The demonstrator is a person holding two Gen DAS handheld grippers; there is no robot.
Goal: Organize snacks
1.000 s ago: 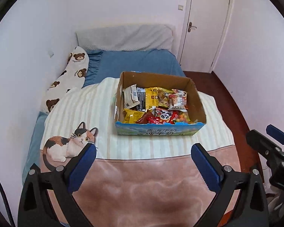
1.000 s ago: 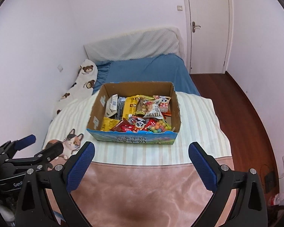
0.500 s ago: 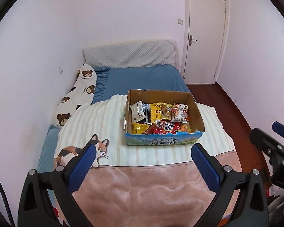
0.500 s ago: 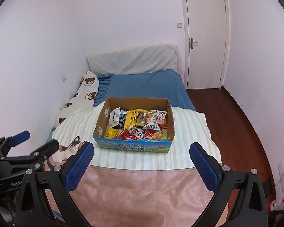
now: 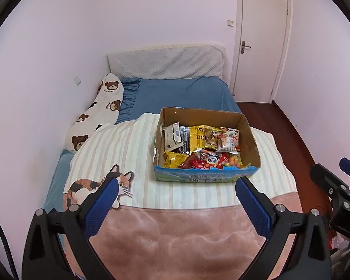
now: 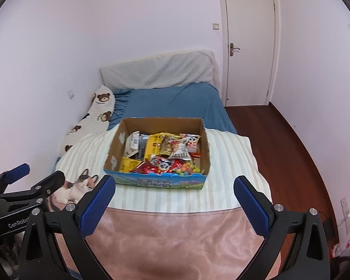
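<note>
I hold both hand-held grippers level above the foot of a bed (image 5: 175,93), each pointing forward toward the headboard. My left hand-held gripper (image 5: 175,200) has its blue-padded fingers (image 5: 102,207) spread wide apart with nothing between them, hovering over a pinkish-brown blanket (image 5: 175,238). My right hand-held gripper (image 6: 173,201) is posed the same way, fingers (image 6: 252,207) wide apart and empty, over the same blanket. In the left wrist view the right one shows at the far right edge; in the right wrist view the left one shows at the far left edge, so the two sit side by side, apart.

Ahead of both grippers, beyond their fingertips and not touching them, an open cardboard box (image 5: 253,140) rests on a cream striped cover (image 5: 128,154). Snack packets (image 5: 203,149) fill it in a loose heap: yellow, red, black and white wrappers. A printed cat (image 5: 86,186) lies ahead-left, partly behind the left gripper's left finger. A bear-print pillow (image 5: 100,107) lies further ahead-left along the wall; a closed door (image 5: 261,39) stands far ahead-right
</note>
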